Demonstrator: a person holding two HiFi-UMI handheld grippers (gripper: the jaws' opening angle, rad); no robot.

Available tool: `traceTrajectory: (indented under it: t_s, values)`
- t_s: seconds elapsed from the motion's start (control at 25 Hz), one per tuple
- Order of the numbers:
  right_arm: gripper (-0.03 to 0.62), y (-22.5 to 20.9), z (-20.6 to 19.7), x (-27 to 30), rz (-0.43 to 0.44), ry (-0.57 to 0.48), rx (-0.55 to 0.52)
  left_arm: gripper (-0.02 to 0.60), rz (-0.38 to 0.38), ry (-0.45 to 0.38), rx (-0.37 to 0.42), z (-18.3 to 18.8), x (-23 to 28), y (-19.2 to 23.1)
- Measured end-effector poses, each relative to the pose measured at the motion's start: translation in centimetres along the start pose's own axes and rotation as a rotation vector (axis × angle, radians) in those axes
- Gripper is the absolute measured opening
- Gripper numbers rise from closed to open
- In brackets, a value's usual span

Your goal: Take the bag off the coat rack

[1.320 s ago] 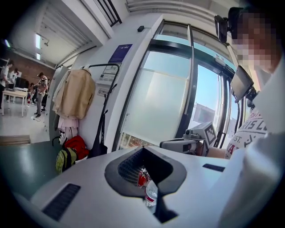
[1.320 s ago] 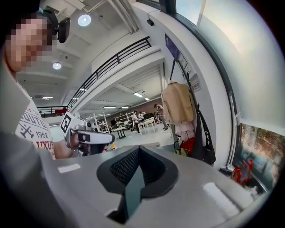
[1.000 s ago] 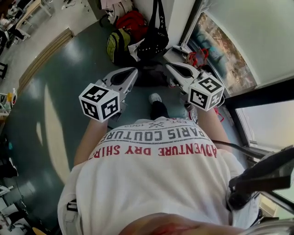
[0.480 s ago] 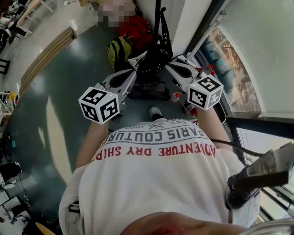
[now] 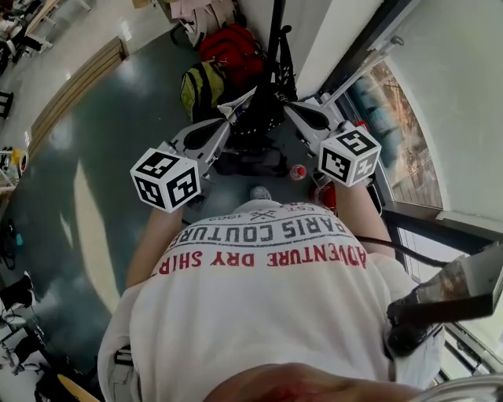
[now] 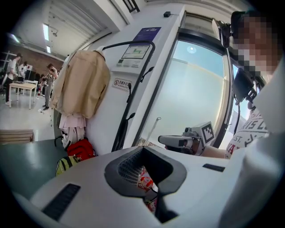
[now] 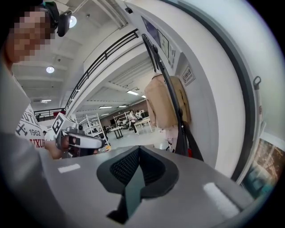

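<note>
Left tongs (image 5: 229, 122) and right tongs (image 5: 288, 107), both closed and empty, aim either side of the black bag (image 5: 264, 104) hanging on the coat rack (image 5: 275, 22). They appear lined up to unhook it.

We stand on a smooth grey-green floor (image 5: 94, 157) beside a white wall (image 6: 102, 129) and a tall frosted window (image 6: 196, 98). Further off the hall opens out, with strip lights (image 6: 46, 32) on the ceiling, a pale table (image 6: 22, 83) and white shelves (image 7: 94, 122).
</note>
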State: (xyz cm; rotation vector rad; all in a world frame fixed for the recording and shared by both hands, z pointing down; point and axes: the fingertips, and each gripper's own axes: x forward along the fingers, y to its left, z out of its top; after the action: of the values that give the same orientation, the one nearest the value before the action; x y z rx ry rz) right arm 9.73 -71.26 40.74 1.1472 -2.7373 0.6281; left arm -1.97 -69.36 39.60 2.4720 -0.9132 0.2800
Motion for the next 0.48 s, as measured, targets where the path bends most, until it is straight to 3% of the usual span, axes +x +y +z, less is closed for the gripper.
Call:
traceTrajectory:
  t_s: [0.48]
  values:
    - [0.011, -6.8, 5.4, 6.5, -0.071, -0.038, -0.072, 0.002, 0.055, -0.004, -0.024, 2.6, 2.4, 4.6]
